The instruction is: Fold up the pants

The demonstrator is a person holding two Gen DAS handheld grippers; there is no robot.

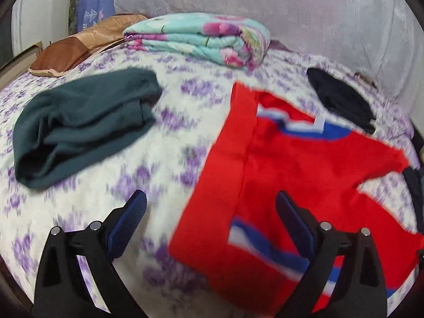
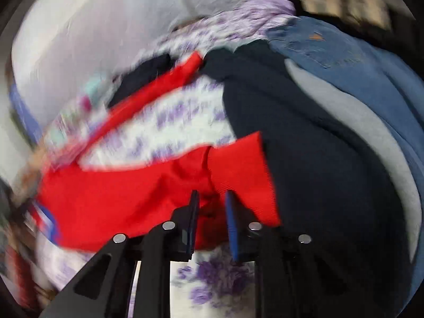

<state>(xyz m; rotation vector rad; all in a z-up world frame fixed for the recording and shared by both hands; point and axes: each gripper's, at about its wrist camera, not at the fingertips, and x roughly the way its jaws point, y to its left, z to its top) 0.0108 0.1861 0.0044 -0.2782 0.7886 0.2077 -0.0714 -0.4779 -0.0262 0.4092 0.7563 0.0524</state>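
Red pants (image 1: 286, 172) with blue and white stripes lie partly folded on the purple-flowered bedsheet (image 1: 164, 164). My left gripper (image 1: 210, 206) is open and empty, hovering above the pants' left edge. In the right wrist view my right gripper (image 2: 212, 201) is shut on a bunched part of the red pants (image 2: 132, 201), and a red flap (image 2: 241, 175) hangs beside the fingers. The right wrist view is blurred by motion.
A folded dark green garment (image 1: 82, 127) lies on the left. A folded floral quilt (image 1: 201, 39) and a brown pillow (image 1: 79, 47) sit at the back. A black cloth (image 1: 341, 98) lies far right. A pile of dark, grey and denim clothes (image 2: 331, 122) lies right of the right gripper.
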